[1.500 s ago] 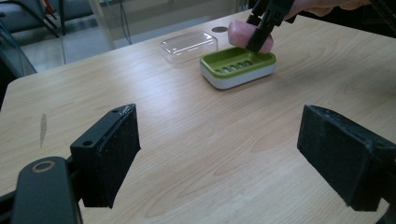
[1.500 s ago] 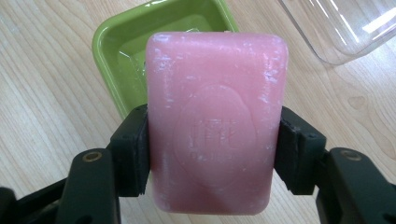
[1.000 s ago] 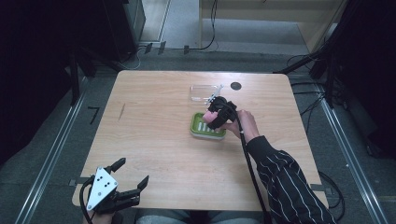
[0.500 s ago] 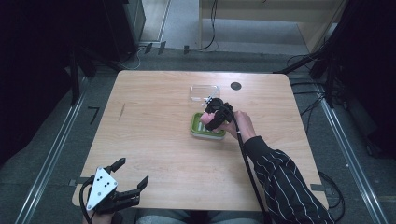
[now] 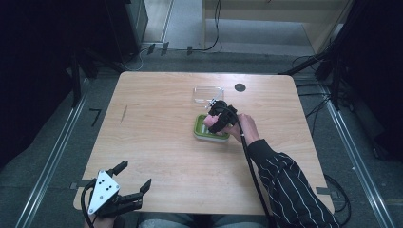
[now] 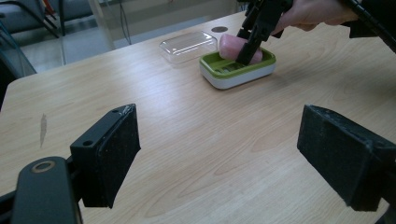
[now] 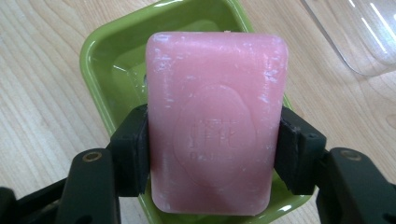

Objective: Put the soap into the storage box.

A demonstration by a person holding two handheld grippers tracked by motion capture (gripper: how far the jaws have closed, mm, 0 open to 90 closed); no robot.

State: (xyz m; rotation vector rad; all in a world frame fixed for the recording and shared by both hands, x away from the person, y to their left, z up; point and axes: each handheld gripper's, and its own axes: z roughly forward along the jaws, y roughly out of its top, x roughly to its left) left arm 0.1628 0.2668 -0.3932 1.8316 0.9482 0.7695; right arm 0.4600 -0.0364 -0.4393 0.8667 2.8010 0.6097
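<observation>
A pink bar of soap (image 7: pixel 215 121) is clamped by its two long sides in my right gripper (image 7: pixel 212 154), just above a green soap dish (image 7: pixel 100 51). In the high view the right gripper (image 5: pixel 215 122) hangs over the dish (image 5: pixel 201 134) at the table's middle right, with the soap (image 5: pixel 209 121) tilted in its jaws. The left gripper view shows the soap (image 6: pixel 231 45) over the dish (image 6: pixel 236 72) in the distance. My left gripper (image 5: pixel 124 187) stands open near the table's front left edge, with nothing between its pads (image 6: pixel 114 151).
A clear plastic lid (image 5: pixel 207 94) lies on the table just behind the dish, also seen as the lid (image 6: pixel 188 45). A small black disc (image 5: pixel 240 87) is set in the tabletop near the back right. A dark mark (image 5: pixel 124 113) streaks the wood at the left.
My right gripper with the soap has shifted slightly toward the left over the dish. The left gripper has stayed where it was.
</observation>
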